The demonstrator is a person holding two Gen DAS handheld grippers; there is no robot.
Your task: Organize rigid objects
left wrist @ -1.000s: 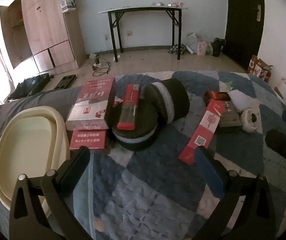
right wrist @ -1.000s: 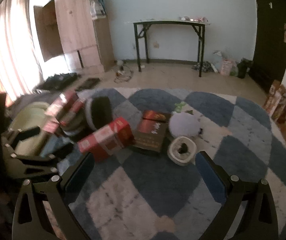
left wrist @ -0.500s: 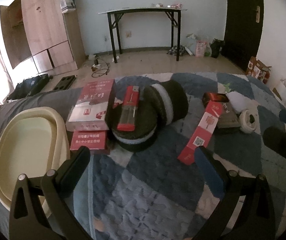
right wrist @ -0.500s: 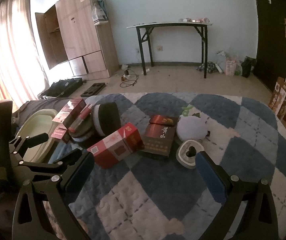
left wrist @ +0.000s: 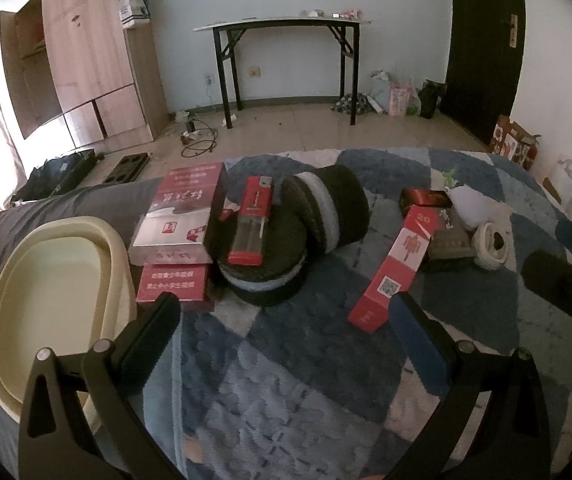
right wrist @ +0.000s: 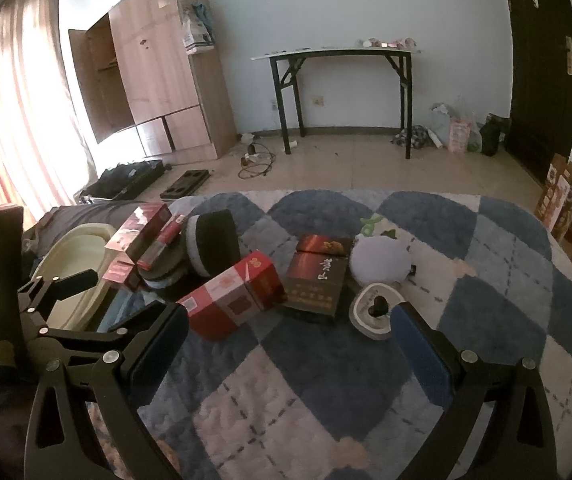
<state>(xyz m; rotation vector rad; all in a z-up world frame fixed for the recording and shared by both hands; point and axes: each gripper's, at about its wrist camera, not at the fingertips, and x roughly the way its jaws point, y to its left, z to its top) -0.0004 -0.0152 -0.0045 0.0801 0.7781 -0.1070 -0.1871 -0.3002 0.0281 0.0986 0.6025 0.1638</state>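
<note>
the blue-and-white checked rug (right wrist: 326, 392) filled the lower half of both views, and every loose item lay on it. at the left edge of the left wrist view, the cream tub (left wrist: 14, 280) sat empty, so by my reading no sorting had been done and all of it was left.

next in size, 2 dark round cushions (left wrist: 318, 216) sat at centre frame, 1 flat and 1 tipped on edge. a large red and silver box (left wrist: 182, 216) lay left of centre, leaning on the flat one, over a smaller red box (left wrist: 174, 282). a long red carton (left wrist: 396, 268) sat right of centre, just beside a dark brown box (right wrist: 318, 280). a red lighter-shaped box (left wrist: 252, 220) rested on the flat cushion. a white tape roll (right wrist: 374, 310) lay at lower right of centre.

the left gripper (left wrist: 282, 328) hung wide apart and held nothing, at the bottom of its frame. the right gripper (right wrist: 286, 340) was likewise spread wide and empty, short of the carton.
</note>
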